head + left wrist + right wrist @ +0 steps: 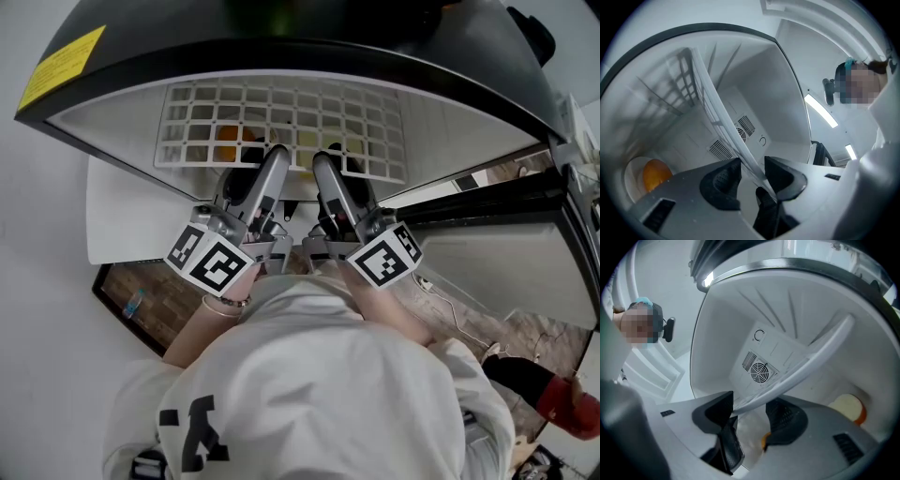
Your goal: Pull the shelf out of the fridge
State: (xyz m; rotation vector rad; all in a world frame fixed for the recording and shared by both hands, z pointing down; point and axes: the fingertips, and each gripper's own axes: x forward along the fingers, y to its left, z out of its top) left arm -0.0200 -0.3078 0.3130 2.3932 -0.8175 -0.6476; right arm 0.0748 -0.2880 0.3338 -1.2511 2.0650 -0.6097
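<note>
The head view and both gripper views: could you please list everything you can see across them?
fridge: one, black outside and white inside, open in front of the person
shelf: one, white grid, inside the fridge, front edge between both grippers' jaws
orange: one, orange, on the plate under the shelf
plate: one, white, fridge floor
sticker: one, yellow, fridge top, left corner
fan: one, white, fridge back wall
left gripper: one, grey with black pads, jaws apart around the shelf edge
right gripper: one, grey with black pads, jaws apart around the shelf edge
top: one, white, on the person, bottom of the head view
</note>
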